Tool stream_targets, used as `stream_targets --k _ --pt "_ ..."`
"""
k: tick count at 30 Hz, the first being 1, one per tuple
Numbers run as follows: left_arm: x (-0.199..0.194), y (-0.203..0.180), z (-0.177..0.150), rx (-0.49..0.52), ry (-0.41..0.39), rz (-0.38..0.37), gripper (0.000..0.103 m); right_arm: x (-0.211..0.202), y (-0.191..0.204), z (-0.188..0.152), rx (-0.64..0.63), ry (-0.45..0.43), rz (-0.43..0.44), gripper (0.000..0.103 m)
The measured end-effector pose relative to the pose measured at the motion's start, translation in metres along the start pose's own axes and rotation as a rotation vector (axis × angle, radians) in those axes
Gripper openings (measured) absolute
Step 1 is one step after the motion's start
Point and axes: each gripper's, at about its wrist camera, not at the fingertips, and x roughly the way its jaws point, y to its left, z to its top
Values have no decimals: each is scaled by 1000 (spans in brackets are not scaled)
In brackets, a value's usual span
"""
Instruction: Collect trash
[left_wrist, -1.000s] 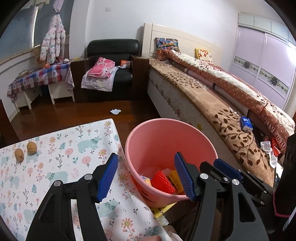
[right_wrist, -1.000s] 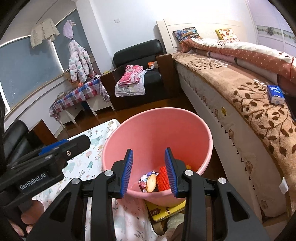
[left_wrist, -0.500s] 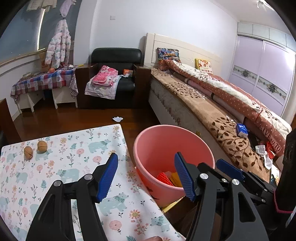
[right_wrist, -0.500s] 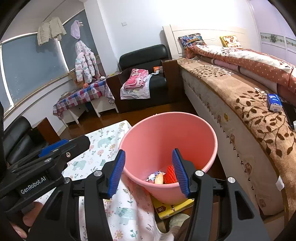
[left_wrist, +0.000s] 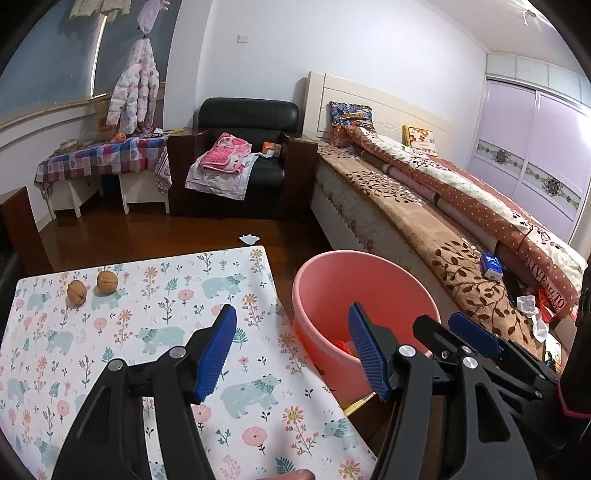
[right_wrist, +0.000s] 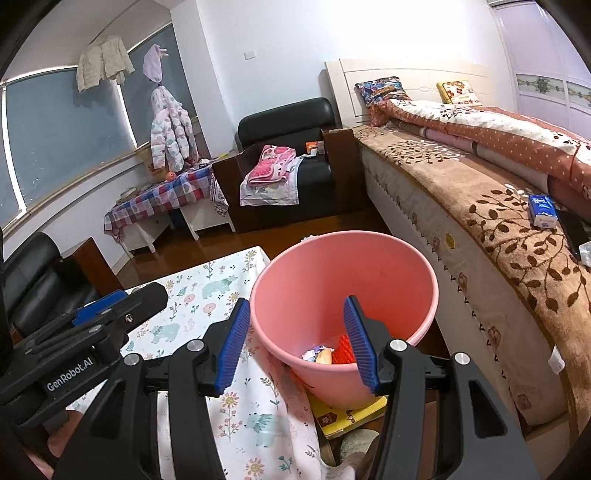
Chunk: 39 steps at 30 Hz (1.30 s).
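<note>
The left gripper points forward and down, its blue-padded jaws spread wide with nothing between them. The right gripper sits just beside it on its right, tilted down at much the same angle; its jaws have just been opening and now stand well apart, holding nothing. Beneath the left gripper, part of a hand grips its handle.

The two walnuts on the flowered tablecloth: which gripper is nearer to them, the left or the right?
Left. The left gripper hangs over the tablecloth, with the walnuts ahead toward its far left corner. The right gripper is further right, open above the pink bin, beyond the table's edge.
</note>
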Motion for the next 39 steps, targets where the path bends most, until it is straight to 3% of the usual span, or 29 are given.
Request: stream_targets --k 39 --pt "-15 16 -12 -28 -25 40 61 -33 28 -19 -69 -104 -50 53"
